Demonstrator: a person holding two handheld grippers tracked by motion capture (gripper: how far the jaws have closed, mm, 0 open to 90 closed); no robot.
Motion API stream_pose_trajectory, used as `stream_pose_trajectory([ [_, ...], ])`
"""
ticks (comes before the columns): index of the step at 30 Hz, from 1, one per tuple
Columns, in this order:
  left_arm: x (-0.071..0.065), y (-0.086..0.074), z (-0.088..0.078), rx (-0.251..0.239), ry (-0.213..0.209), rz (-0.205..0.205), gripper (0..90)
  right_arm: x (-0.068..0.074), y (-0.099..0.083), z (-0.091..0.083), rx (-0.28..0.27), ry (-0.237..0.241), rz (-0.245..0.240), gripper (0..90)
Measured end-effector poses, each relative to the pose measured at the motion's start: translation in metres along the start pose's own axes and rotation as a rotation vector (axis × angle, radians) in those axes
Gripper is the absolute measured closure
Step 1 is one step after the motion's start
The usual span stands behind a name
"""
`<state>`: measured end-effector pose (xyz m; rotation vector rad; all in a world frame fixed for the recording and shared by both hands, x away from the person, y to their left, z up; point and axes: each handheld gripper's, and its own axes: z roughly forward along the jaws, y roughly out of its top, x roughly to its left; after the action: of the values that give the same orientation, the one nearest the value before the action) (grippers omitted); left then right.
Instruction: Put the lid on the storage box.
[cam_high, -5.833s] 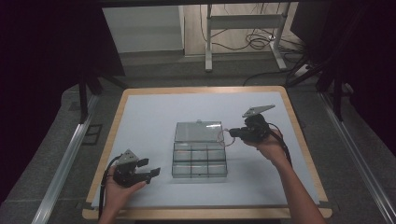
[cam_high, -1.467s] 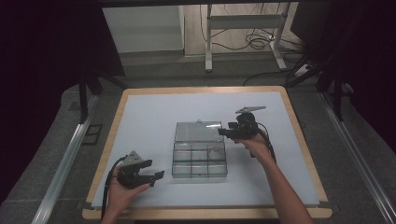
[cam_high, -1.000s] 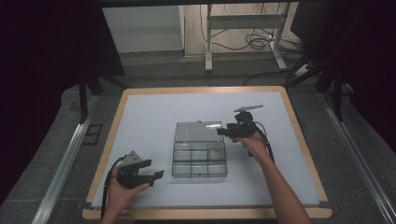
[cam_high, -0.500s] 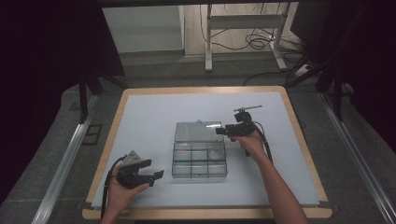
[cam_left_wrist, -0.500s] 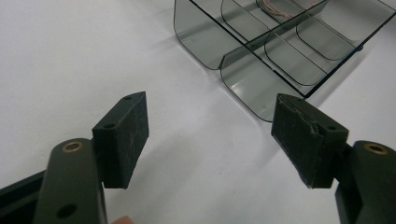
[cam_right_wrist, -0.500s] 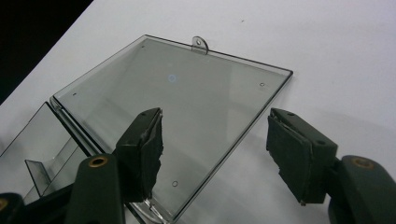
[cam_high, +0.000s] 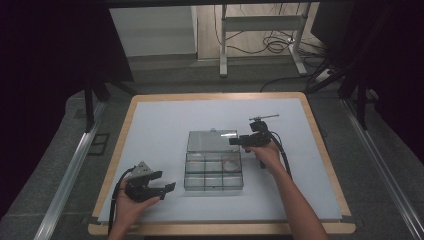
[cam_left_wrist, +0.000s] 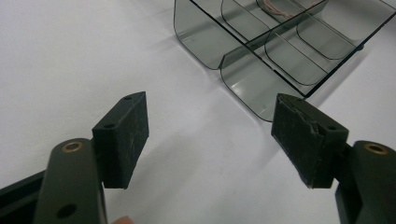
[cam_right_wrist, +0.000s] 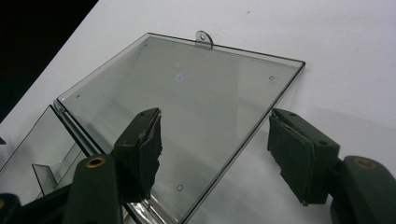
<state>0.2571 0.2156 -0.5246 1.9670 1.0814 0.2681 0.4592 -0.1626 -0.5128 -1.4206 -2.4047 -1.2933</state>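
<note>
Now, in the high view, a clear plastic box (cam_high: 213, 171) with small compartments sits near the middle of the white table (cam_high: 160, 125). Its lid (cam_high: 212, 141) is folded open and lies flat on the far side of the box. The right gripper (cam_high: 235, 141) is at the right edge of this lid, with the person's right hand (cam_high: 266, 152) behind it. The left gripper (cam_high: 167, 182) rests near the front left of the table, just beside the box but apart from it, and it holds nothing.

From the left gripper view, the jaws stand wide apart over bare table. The box (cam_left_wrist: 280, 42) is ahead, and its rounded compartment walls are near the right jaw without touching it.

From the right gripper view, the jaws are spread wide, and the right edge of the lid (cam_right_wrist: 187, 102) lies between them. The pads (cam_right_wrist: 142, 149) do not press on it. A small tab (cam_right_wrist: 204, 38) with a hole stands out from the far edge of the lid.
</note>
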Motion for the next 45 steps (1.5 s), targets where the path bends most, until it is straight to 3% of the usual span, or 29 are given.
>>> stream_pose_trajectory([
  [45, 0.0001, 0.0000, 0.0001, 0.000, 0.004, 0.003, 28.2, -0.0046, -0.0054, 0.0096, 0.038, 0.049, 0.069, 36.2],
])
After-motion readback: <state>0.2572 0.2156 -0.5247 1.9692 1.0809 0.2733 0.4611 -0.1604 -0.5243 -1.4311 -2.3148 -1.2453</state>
